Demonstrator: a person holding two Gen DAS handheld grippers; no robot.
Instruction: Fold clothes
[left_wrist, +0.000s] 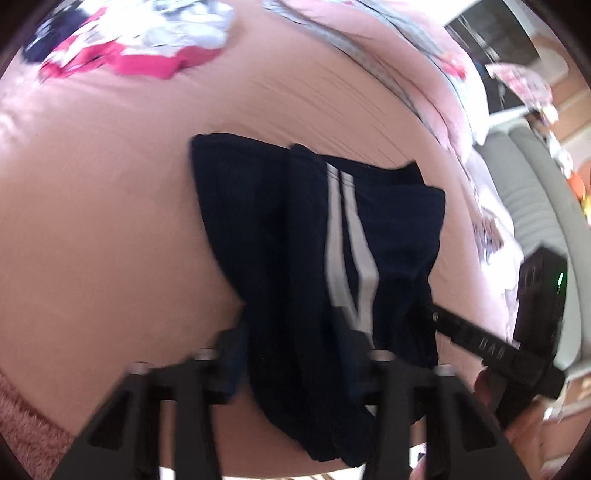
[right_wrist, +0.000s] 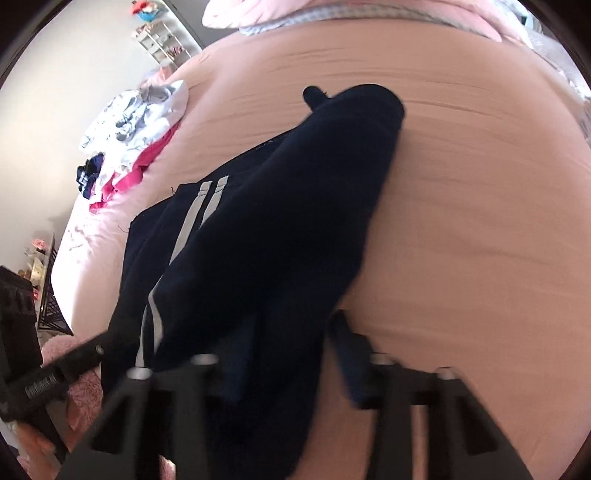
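A navy garment (left_wrist: 258, 229) with two white stripes lies partly folded on the pink bed sheet (left_wrist: 92, 221). Its near end is bunched between the fingers of my left gripper (left_wrist: 303, 332), which is shut on it, and cloth hangs down over the gripper. The right gripper's black finger (left_wrist: 476, 343) reaches the garment's right edge in the left wrist view. The right wrist view shows the same navy garment (right_wrist: 295, 221) running away from my right gripper (right_wrist: 273, 343), which is shut on its near end. The left gripper's finger (right_wrist: 74, 362) touches the striped edge there.
A heap of white, pink and navy clothes (left_wrist: 129, 40) lies at the far side of the bed, seen also as the clothes heap (right_wrist: 129, 129). Pink bedding and pillows (left_wrist: 424, 74) line the head end. A shelf unit (right_wrist: 162, 40) stands by the wall.
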